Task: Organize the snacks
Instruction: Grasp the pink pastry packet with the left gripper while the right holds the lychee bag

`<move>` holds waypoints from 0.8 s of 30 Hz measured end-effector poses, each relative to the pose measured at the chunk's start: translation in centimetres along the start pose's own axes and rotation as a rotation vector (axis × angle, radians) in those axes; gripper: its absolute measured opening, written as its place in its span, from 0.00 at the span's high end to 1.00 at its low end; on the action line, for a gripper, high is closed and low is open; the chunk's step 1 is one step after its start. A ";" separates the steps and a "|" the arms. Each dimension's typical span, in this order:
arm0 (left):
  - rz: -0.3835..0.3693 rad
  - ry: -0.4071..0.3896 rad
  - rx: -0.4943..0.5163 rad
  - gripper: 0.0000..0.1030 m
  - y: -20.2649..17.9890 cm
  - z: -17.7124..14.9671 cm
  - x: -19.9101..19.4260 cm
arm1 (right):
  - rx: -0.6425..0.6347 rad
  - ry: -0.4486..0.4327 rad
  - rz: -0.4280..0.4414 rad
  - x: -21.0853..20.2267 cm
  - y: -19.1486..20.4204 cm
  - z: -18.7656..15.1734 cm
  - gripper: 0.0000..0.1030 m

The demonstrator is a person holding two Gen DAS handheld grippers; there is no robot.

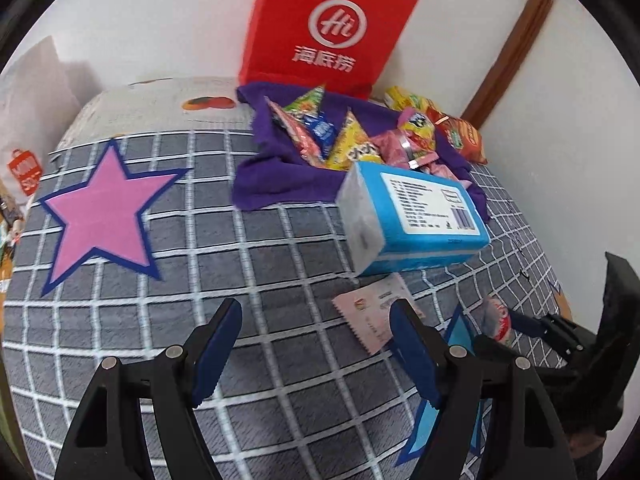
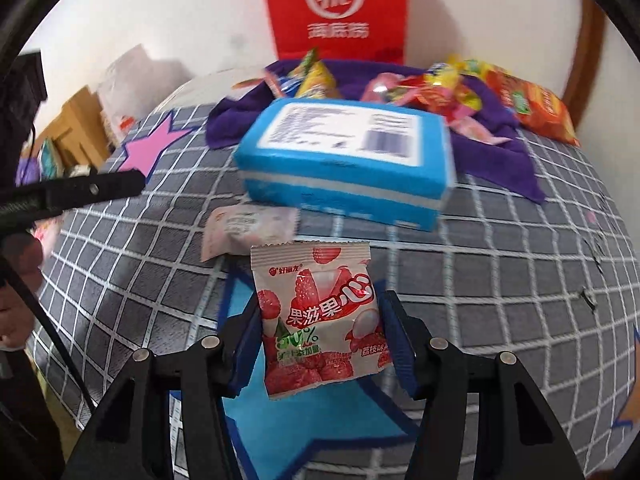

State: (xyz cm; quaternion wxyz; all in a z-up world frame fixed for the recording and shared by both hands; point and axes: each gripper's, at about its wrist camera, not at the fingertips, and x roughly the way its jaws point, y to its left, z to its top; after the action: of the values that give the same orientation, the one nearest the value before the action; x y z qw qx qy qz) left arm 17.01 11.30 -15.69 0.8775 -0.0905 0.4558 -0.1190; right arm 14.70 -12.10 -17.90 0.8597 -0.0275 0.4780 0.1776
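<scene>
Strawberry-printed snack packet (image 2: 322, 320) stands upright between the pads of the right tool (image 2: 320, 344), which is clamped on its two side edges, long axis running toward twelve o'clock, held just above a blue star patch (image 2: 280, 416) on the grey checked bed cover (image 2: 500, 264). Left tool (image 1: 316, 348) hangs with its jaws apart and nothing between them, over bare cover. A second pale pink snack packet (image 1: 372, 320) lies flat on the cover at about one o'clock from the left tool, just past its right-hand pad, long axis tilted toward eleven; from the right wrist view it sits at eleven o'clock, just beyond the held packet and apart from it. By my reading the left tool is the nearer and the free one, so that flat packet is its likely pick, needing a short shift toward one o'clock. Further out at twelve to one o'clock rests a blue tissue pack (image 1: 416, 220), label up. Beyond it a purple cloth (image 1: 272, 184) carries the heap of mixed snacks (image 1: 348, 136), and a red paper bag (image 1: 328, 28) stands against the wall.
</scene>
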 end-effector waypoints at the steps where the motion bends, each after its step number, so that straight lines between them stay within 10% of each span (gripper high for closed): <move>1: -0.007 0.004 0.005 0.28 -0.3 0.1 0.3 | 0.009 -0.005 -0.010 -0.4 -0.5 0.0 0.46; 24: -0.048 0.099 0.080 0.29 -3.8 0.4 6.3 | 0.115 -0.038 -0.071 -0.6 -5.5 1.1 0.46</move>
State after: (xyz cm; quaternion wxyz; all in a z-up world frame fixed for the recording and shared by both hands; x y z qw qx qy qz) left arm 20.32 5.89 -19.34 0.8536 -0.0601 0.4914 -0.1623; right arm 17.16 -17.16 -17.50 0.8746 0.0081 0.4698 0.1198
